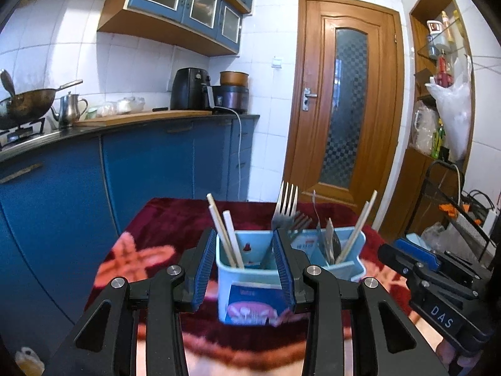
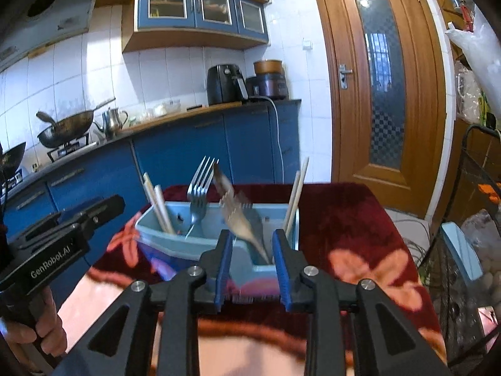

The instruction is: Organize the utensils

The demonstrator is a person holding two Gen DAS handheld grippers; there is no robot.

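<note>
A light blue utensil holder (image 1: 247, 282) (image 2: 250, 269) stands on the red patterned cloth. It holds pale chopsticks (image 1: 225, 235) (image 2: 158, 203) at its left end, upright forks (image 1: 286, 202) (image 2: 198, 188) in the middle, and more chopsticks (image 1: 360, 225) (image 2: 296, 194) at its right end. My left gripper (image 1: 244, 269) is open, its blue pads straddling the holder's left compartment. My right gripper (image 2: 252, 269) is open at the holder's near right side; a blurred fork (image 2: 241, 219) leans between its fingers into the holder. The right gripper also shows in the left wrist view (image 1: 435, 269).
The table carries a red floral cloth (image 2: 344, 219). Blue kitchen cabinets (image 1: 141, 163) with a wok, kettle and air fryer run behind on the left. A wooden door (image 1: 344, 100) stands behind. A black wire rack (image 2: 463, 250) stands at the right.
</note>
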